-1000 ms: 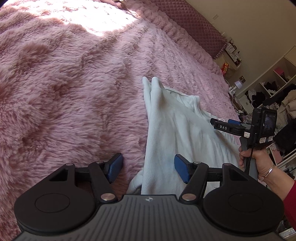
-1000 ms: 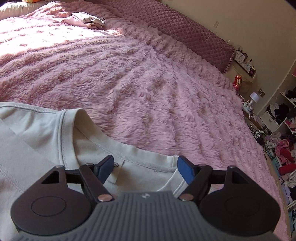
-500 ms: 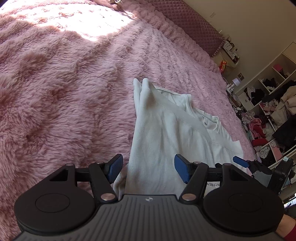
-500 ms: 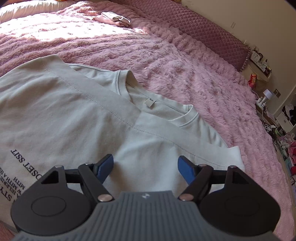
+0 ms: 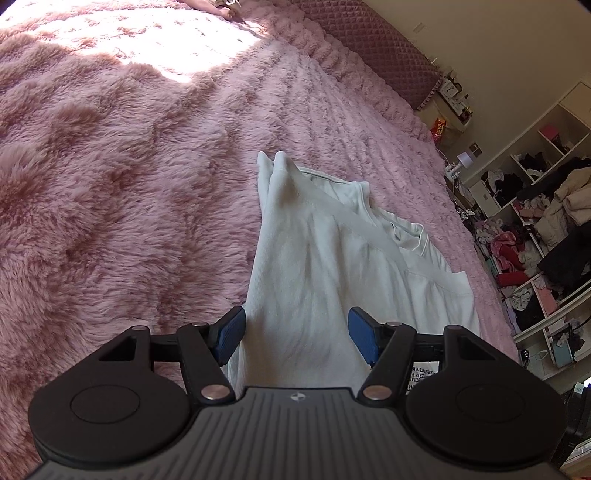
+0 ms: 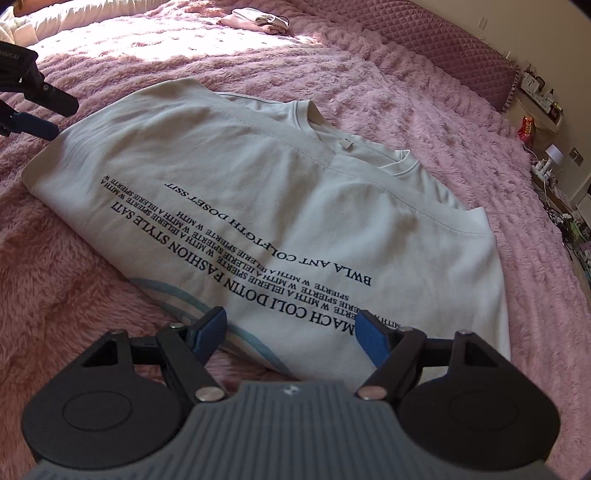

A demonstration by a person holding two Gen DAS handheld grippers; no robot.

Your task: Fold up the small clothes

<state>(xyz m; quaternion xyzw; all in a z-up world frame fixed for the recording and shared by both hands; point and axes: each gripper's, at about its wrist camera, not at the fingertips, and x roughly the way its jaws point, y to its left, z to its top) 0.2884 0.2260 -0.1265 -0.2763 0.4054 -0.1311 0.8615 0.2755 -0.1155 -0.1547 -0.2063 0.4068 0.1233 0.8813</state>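
Note:
A pale grey-white T-shirt (image 6: 280, 192) with black printed text lies flat on the pink fluffy bedspread, sleeves folded in, collar toward the far side. It also shows in the left wrist view (image 5: 325, 266), seen from its left side edge. My right gripper (image 6: 291, 336) is open and empty over the shirt's lower hem. My left gripper (image 5: 297, 334) is open and empty above the shirt's left edge; it also shows at the far left of the right wrist view (image 6: 29, 122).
The pink bedspread (image 5: 110, 184) spreads all around. A quilted pink headboard cushion (image 6: 461, 44) runs along the far side. A small folded pile of clothes (image 6: 258, 18) lies far back. Cluttered shelves (image 5: 535, 229) stand right of the bed.
My right gripper has pulled back from the collar to the lower hem, so the whole shirt shows. My left gripper has shifted slightly along the shirt's left edge. Both stay open.

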